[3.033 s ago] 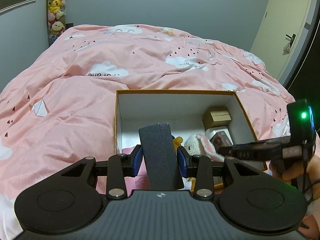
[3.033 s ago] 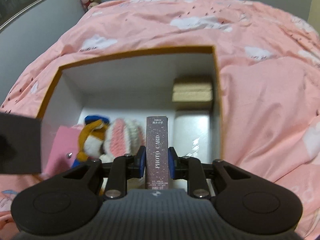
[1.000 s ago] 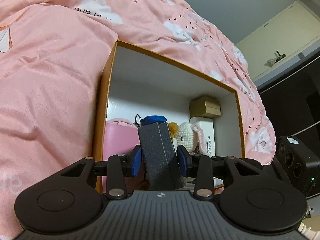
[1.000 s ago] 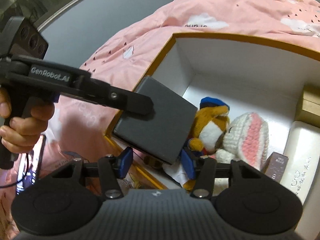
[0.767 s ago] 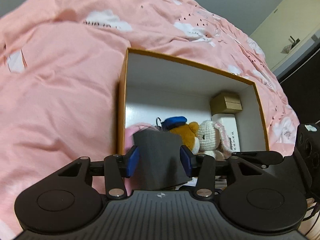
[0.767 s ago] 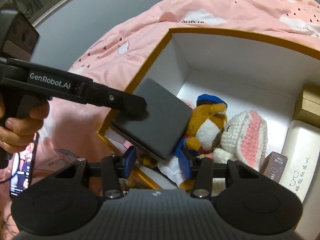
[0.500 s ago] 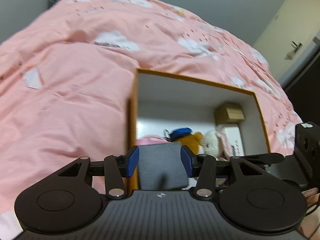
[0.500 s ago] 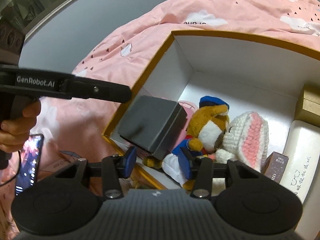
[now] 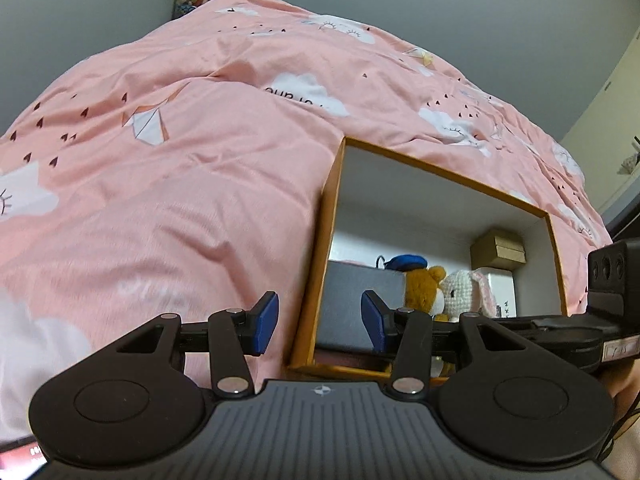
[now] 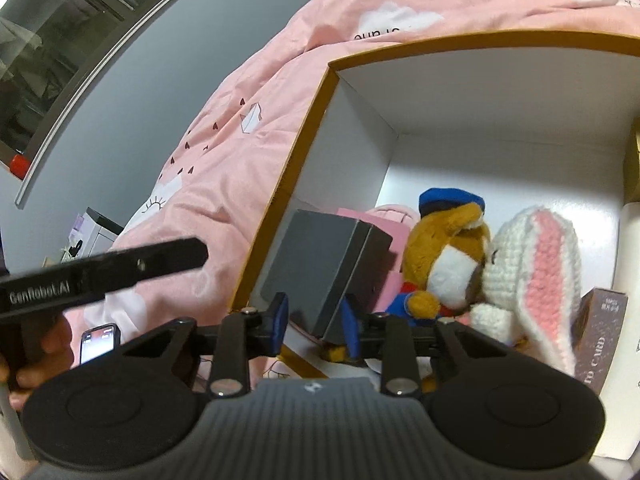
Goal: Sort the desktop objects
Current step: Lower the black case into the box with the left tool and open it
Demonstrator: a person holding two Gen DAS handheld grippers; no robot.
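Inside storage box (image 10: 352,128), grey case (image 10: 320,264) – plush bear (image 10: 444,256), crocheted rabbit (image 10: 536,264) beside.

Pink cloud-print duvet (image 9: 200,184); phone (image 10: 98,342) lit.

On the arm of your left hand-held gripper (image 10: 120,268), seen from the right wrist camera, you can read "GenRobot.AI" in pale letters. To the right of your right hand-held gripper (image 10: 314,322), the dark speckled box (image 10: 600,336) shows "CARD" running up its side. The cloud on the bedspread (image 9: 308,92) carries upside-down lettering you cannot make out.
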